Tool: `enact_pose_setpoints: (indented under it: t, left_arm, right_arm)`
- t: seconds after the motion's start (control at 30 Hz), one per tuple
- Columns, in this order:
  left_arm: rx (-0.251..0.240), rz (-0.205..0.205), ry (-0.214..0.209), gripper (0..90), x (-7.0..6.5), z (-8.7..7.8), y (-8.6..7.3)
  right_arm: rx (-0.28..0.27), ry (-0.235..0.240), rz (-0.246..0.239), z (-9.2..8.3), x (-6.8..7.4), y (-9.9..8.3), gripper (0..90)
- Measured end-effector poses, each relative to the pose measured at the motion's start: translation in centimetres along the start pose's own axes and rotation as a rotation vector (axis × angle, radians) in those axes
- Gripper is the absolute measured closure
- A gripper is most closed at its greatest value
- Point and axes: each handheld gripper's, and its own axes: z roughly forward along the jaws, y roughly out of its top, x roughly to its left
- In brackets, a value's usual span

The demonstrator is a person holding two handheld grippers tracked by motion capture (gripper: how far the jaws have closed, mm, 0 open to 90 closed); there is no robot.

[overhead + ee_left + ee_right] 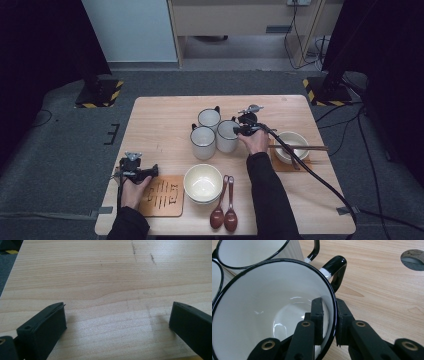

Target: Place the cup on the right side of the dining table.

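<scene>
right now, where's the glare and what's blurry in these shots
Right gripper view: bright glints inside the mug, and the near links of the right hand-held gripper are soft. Left gripper view: pale sheen on the table. High view: dark surround, evenly lit tabletop.

A light wooden table stood on grey carpet, flanked by black stands on hazard-striped bases, with pale cabinets and trailing cables behind.

Cream bowl, two brown spoons, perhaps chopsticks across far bowl.
</scene>
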Motion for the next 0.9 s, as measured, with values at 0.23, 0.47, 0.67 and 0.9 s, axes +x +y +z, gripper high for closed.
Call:
enact_pose_setpoints:
  t: [0.23, 0.47, 0.67, 0.9]
  left_arm:
    - [0.0, 0.0, 0.0, 0.0, 0.0, 0.0, 0.0]
    - [0.0, 0.0, 0.0, 0.0, 0.0, 0.0, 0.0]
    - [0.0, 0.0, 0.0, 0.0, 0.0, 0.0, 0.0]
    - [0.0, 0.0, 0.0, 0.0, 0.0, 0.0, 0.0]
  right_arm:
    - [-0.008, 0.003, 0.01, -0.19, -0.23, -0.24, 80.4]
    - [-0.023, 0.012, 0.028, -0.32, -0.54, -0.54, 80.6]
    - [-0.029, 0.003, 0.029, -0.39, -0.41, -0.63, 80.7]
    - [-0.017, 0.002, 0.038, -0.59, -0.52, -0.63, 80.9]
